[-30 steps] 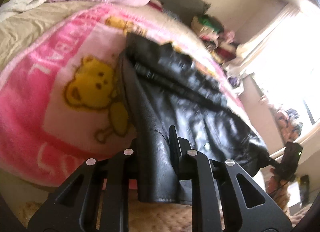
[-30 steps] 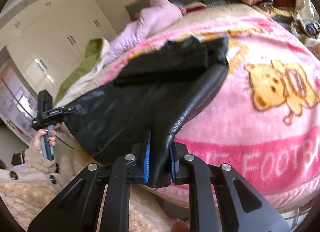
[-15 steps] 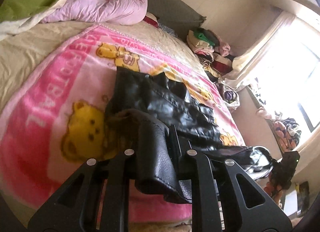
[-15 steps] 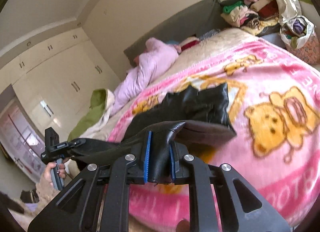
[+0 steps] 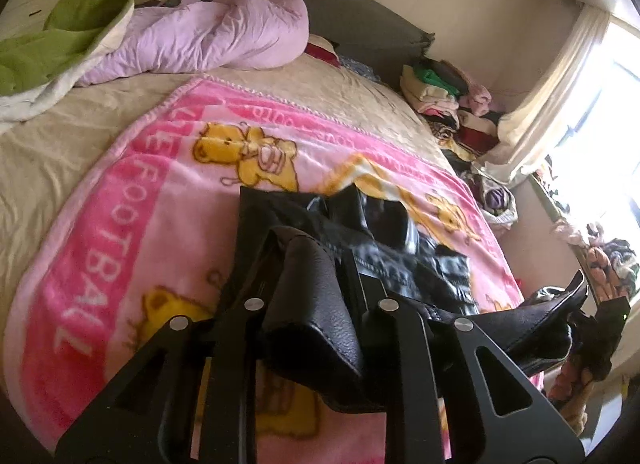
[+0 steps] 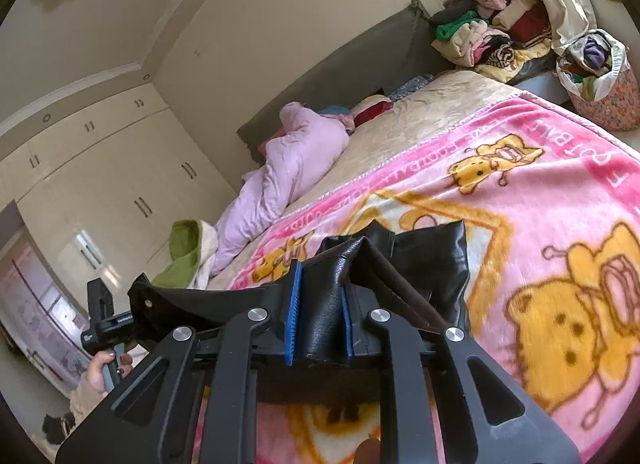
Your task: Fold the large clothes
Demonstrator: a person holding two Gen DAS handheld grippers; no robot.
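Black leather jacket lies partly on the pink bear blanket spread over the bed, near edge lifted off it. Left gripper has a thick fold of the jacket btwn its fingers; jaws opening a little, pads still pressing the leather. Right gripper is clamped on another fold, blue pads tight on both sides. Jacket hem stretches btwn the two grippers, w/ each gripper visible at the other's side. Far end of jacket rests flat on blanket. Lilac quilt and green blanket bunched at far left near headboard; pile of folded clothes far right by the curtain.
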